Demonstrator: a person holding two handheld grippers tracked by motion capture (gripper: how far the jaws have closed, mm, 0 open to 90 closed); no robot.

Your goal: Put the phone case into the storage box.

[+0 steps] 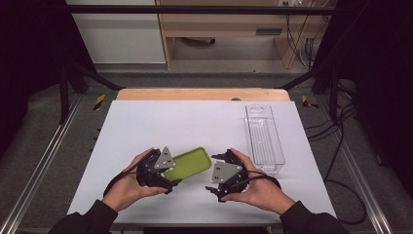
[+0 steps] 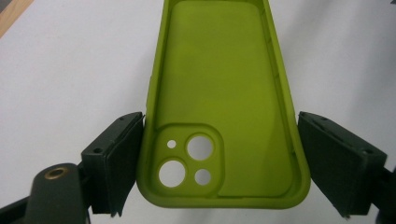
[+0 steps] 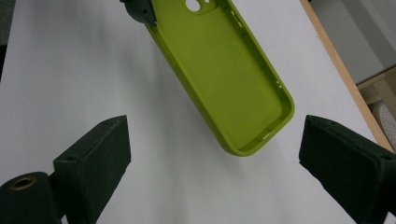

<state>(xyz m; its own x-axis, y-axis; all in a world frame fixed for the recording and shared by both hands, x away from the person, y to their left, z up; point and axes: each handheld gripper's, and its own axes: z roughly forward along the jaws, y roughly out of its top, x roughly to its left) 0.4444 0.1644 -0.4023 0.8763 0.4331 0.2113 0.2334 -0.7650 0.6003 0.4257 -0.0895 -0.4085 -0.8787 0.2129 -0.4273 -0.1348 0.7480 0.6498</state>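
A lime-green phone case (image 1: pixel 190 163) hangs a little above the white table top, hollow side up, casting a shadow below it. My left gripper (image 2: pixel 219 158) is shut on its camera-hole end, one pad against each long side of the phone case (image 2: pixel 219 93). In the high view the left gripper (image 1: pixel 170 171) sits at the case's left end. My right gripper (image 1: pixel 213 173) is just right of the case, pointing at it. In the right gripper view the right gripper (image 3: pixel 215 154) stands open with nothing between its jaws, and the case's free end (image 3: pixel 247 135) lies just ahead.
A clear, long plastic container (image 1: pixel 263 139) stands on the right side of the white table top (image 1: pixel 160 122). A wooden edge (image 1: pixel 202 94) runs along the far side. Black frame bars and cables border the table on both sides.
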